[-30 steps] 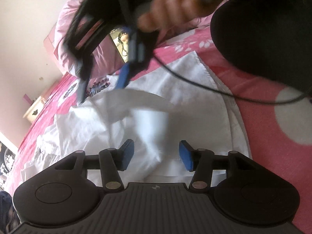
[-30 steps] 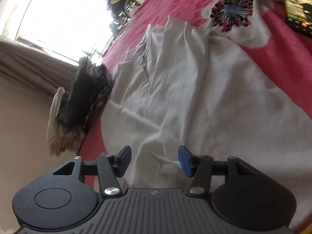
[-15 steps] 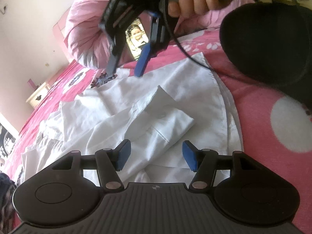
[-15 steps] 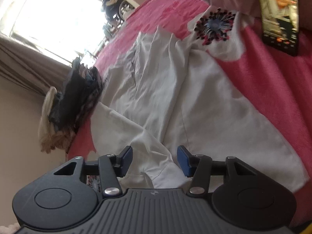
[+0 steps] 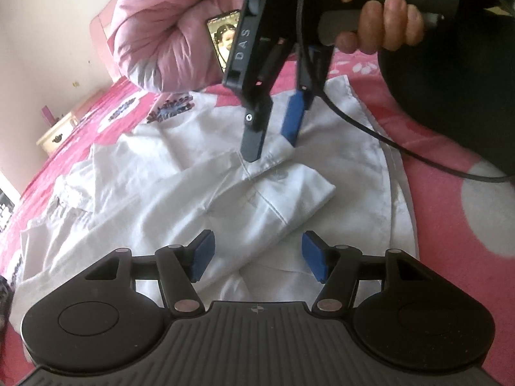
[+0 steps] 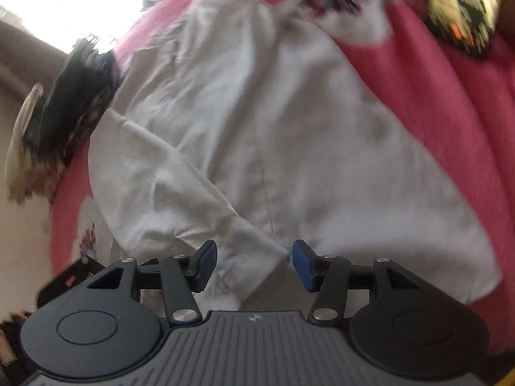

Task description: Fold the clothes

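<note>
- Left wrist view: my left tool (image 5: 256, 254), jaws opening, grips nothing above the white shirt (image 5: 351, 160) spread on the pink bed (image 5: 450, 225). My right tool (image 5: 273, 138) touches the folded sleeve's cuff (image 5: 276, 154).
- Right wrist view: my right tool (image 6: 254, 263), jaws opening, straddles the cuff (image 6: 244, 257) without pinching it.

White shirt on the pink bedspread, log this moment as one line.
white cotton shirt: sleeve folded across | right gripper: opening over cuff | left gripper: opening, nothing gripped

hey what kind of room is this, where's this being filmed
Most likely a bedroom: a white shirt lies spread on a pink flowered bedspread, a bundled pink duvet sits behind it, and a small bedside cabinet stands by the wall.
</note>
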A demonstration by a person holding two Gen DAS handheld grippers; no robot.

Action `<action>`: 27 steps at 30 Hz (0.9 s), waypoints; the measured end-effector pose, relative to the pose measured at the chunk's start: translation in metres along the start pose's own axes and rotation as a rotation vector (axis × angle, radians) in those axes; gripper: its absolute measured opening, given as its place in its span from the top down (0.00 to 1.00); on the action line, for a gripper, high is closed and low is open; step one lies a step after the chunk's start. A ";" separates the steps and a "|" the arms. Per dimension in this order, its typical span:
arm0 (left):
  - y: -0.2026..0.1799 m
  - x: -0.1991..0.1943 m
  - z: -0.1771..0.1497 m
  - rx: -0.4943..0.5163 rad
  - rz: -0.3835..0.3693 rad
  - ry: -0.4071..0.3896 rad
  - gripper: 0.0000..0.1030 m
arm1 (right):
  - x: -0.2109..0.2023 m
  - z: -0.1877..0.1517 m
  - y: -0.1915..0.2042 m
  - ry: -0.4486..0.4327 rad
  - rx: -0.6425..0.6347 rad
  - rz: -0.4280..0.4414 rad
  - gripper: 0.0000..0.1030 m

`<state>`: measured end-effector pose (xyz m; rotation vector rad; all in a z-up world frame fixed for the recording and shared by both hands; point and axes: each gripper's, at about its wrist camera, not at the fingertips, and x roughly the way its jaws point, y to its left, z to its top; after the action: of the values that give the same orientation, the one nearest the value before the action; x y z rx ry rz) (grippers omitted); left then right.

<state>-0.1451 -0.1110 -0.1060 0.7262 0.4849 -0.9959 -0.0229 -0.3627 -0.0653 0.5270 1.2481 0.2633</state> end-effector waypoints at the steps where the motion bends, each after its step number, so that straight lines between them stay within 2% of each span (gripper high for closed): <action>1: 0.001 0.000 0.000 -0.003 0.002 -0.002 0.39 | 0.000 0.000 -0.002 0.005 0.022 0.018 0.47; 10: 0.000 0.000 0.000 -0.015 0.015 -0.005 0.38 | 0.002 -0.002 -0.011 0.018 0.125 0.095 0.51; 15: 0.000 0.001 0.000 -0.017 0.022 -0.004 0.38 | 0.007 -0.006 -0.007 0.021 0.107 0.095 0.55; 18: 0.000 0.001 0.001 -0.016 0.026 -0.005 0.38 | 0.011 -0.009 0.000 0.015 0.061 0.070 0.64; 21: 0.000 0.001 0.001 -0.018 0.030 -0.007 0.37 | 0.011 -0.013 0.010 -0.001 0.002 0.050 0.78; 22: 0.000 0.000 0.001 -0.022 0.032 -0.007 0.37 | 0.011 -0.014 0.013 -0.009 -0.012 0.048 0.88; 23: 0.001 -0.001 0.001 -0.026 0.034 -0.007 0.37 | 0.011 -0.015 0.016 -0.017 -0.025 0.047 0.93; 27: 0.010 -0.007 0.001 -0.107 0.025 0.000 0.37 | 0.001 -0.018 0.020 -0.050 -0.034 0.041 0.95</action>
<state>-0.1394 -0.1036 -0.0974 0.6354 0.5237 -0.9391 -0.0374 -0.3406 -0.0599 0.5279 1.1831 0.3039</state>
